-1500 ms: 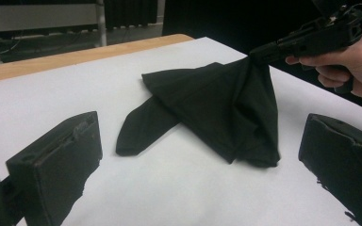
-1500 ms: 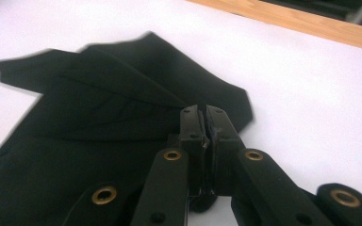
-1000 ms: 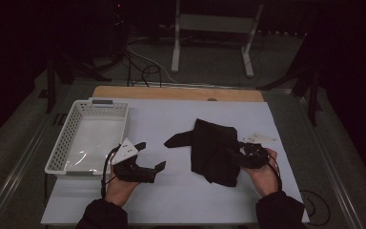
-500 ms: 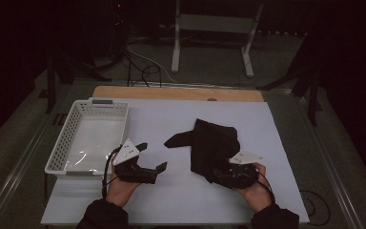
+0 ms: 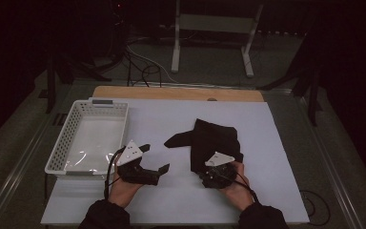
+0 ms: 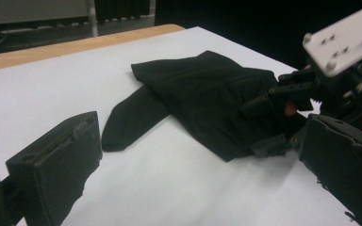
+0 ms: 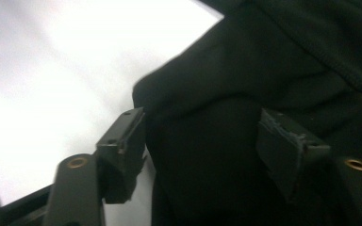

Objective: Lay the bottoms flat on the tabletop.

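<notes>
A crumpled black cloth (image 5: 214, 138) lies on the white table right of centre, one narrow tail pointing left. My right gripper (image 5: 215, 167) sits low at the cloth's near edge. In the right gripper view its jaws have just been opening; they stand open astride the cloth's edge (image 7: 226, 94), and the pads do not press on it. My left gripper (image 5: 155, 158) hovers open left of the cloth, nothing between its jaws. In the left gripper view my left gripper (image 6: 198, 179) faces the cloth (image 6: 202, 89), with the right gripper (image 6: 273, 120) at the cloth's right side.
A white mesh basket (image 5: 59, 152) stands at the left of the table, close behind the left hand. The table's wooden back edge (image 5: 171, 93) runs behind the white sheet. Cables and a metal stand lie on the dark floor beyond.
The right hand has come from the cloth's right side to its near edge, moving left, toward the person and lower. Its jaws are wider apart. The left hand has stayed put.
</notes>
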